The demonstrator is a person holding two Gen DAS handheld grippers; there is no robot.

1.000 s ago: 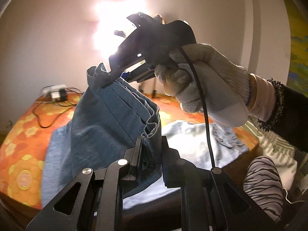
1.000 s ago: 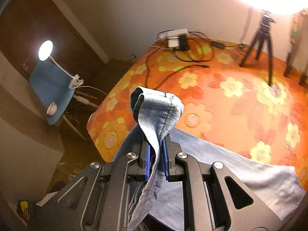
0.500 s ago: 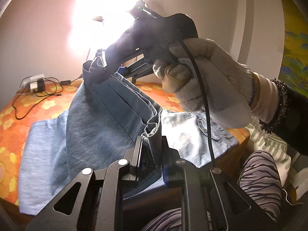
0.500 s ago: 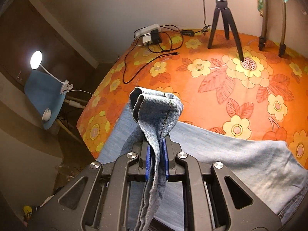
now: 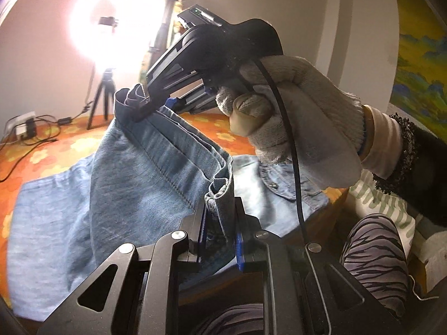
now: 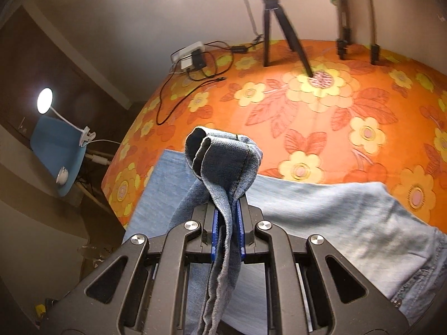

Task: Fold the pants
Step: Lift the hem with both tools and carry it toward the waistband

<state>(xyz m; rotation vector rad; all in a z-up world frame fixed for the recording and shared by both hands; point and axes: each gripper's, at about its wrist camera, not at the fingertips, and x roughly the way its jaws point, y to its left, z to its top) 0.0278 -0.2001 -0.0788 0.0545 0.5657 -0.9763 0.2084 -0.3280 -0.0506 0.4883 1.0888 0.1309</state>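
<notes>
Left gripper (image 5: pixel 219 224) clamps the pants (image 5: pixel 145 184) hem, lifted above the near table (image 6: pixel 321 111) edge. Right gripper (image 6: pixel 227 227) (gloved hand (image 5: pixel 296 128)) pinches the same hem farther left; the rest lies flat, 1 tripod (image 6: pixel 275 25) far behind.

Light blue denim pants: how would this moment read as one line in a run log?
step: folding | light blue denim pants: hem lifted over orange floral cloth | left hand-held gripper: shut on hem | right hand-held gripper: shut on hem

Faded denim pants (image 5: pixel 156 184), matt black plastic tongs (image 6: pixel 226 231), knitted glove (image 5: pixel 301 128)
</notes>
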